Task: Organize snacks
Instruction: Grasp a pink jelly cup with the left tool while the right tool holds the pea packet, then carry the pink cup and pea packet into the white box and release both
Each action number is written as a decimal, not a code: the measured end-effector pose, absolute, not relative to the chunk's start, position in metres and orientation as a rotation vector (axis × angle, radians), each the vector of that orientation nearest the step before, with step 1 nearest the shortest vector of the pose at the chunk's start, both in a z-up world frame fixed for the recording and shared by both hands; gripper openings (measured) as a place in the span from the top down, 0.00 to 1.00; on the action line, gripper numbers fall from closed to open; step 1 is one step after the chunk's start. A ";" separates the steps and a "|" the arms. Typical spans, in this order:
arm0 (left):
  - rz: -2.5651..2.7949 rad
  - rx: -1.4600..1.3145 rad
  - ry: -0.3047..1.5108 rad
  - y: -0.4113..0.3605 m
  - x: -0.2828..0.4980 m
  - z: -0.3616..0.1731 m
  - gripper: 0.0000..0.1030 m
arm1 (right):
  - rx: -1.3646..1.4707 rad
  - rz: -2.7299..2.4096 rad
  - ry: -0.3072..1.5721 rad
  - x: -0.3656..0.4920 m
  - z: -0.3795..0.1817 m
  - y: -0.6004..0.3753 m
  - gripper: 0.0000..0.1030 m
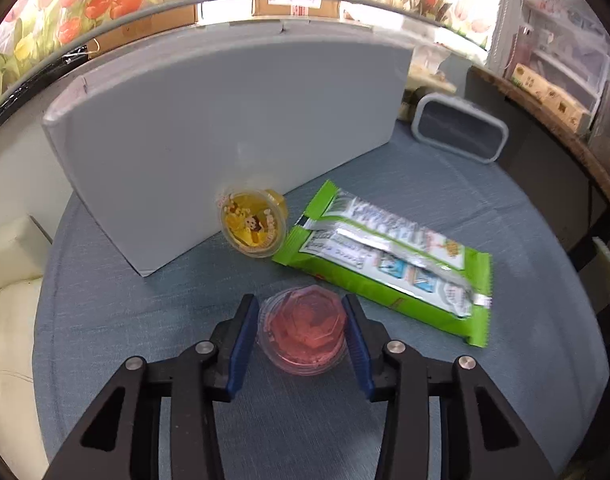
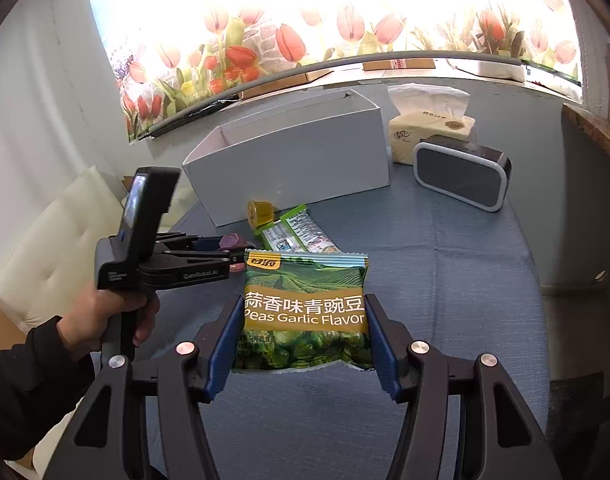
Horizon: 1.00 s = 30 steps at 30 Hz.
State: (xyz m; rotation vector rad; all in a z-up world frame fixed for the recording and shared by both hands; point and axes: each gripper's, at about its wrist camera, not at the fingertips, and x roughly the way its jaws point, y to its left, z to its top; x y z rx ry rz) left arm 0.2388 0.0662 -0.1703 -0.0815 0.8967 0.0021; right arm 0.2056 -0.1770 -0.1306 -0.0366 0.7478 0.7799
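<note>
While jaws clamp pink jelly cup (image 1: 302,334) and pea packet (image 2: 304,312): blue tablecloth (image 1: 153,320), tulip wall (image 2: 265,48).

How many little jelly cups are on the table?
2. The pink jelly cup sits between the left gripper fingers. The yellow jelly cup lies on its side by the white box. More may hide inside the box.

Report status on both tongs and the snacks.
Left tongs shut on pink jelly cup. Right tongs shut on garlic peas bag. Yellow jelly cup and green packet before the white box.
</note>
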 end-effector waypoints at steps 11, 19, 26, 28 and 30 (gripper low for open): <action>-0.038 -0.152 0.768 0.072 0.198 -0.108 0.54 | -0.028 0.818 0.730 0.213 -0.121 -0.158 0.39; -0.009 -0.159 0.648 0.095 0.226 -0.034 0.54 | -0.046 0.863 0.651 0.262 -0.073 -0.111 0.39; 0.039 -0.174 0.607 0.128 0.273 -0.003 0.54 | -0.065 0.904 0.618 0.327 -0.033 -0.051 0.39; 0.051 -0.185 0.611 0.137 0.287 -0.002 0.54 | -0.083 0.904 0.614 0.344 -0.027 -0.036 0.39; 0.060 -0.189 0.616 0.145 0.297 -0.004 0.54 | -0.086 0.908 0.617 0.362 -0.024 -0.022 0.39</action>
